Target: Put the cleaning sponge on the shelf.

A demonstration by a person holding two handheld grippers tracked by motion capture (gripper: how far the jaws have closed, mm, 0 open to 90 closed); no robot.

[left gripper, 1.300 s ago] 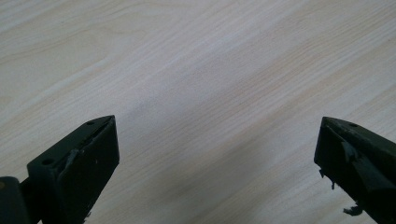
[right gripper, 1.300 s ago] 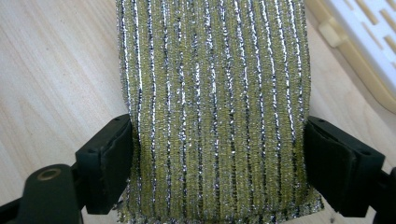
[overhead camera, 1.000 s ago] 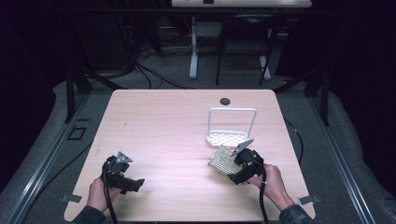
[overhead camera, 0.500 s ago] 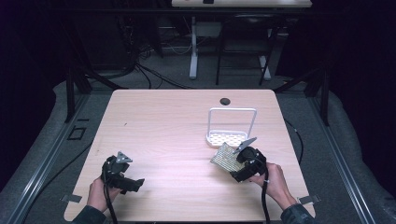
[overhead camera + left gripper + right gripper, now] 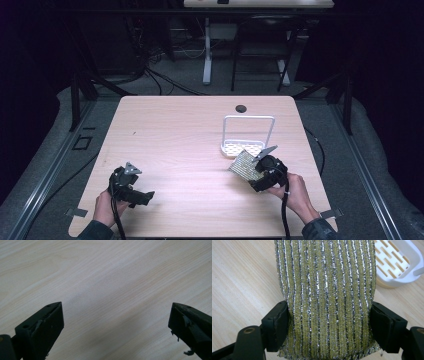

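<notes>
Sponge [image 5: 324, 297], striped gold and silver, sat clamped between the jaws of the right gripper [image 5: 261, 172] just beside the white rack [image 5: 248, 134], not yet in it, while the left gripper [image 5: 116, 326] gaped empty over the table [image 5: 180, 130].

Looking down my left gripper [image 5: 116, 322] now, and I see its two black jaws coming up from the bottom corners, set wide apart with nothing between them. The inner face of the jaw at the right edge looks scuffed, with small torn bits hanging off it. The other jaw has a small round hole near its tip. Under them I see the table [image 5: 105, 277], pale wood with grain running slantwise across the picture. A soft shadow lies on the wood between the jaws.
</notes>
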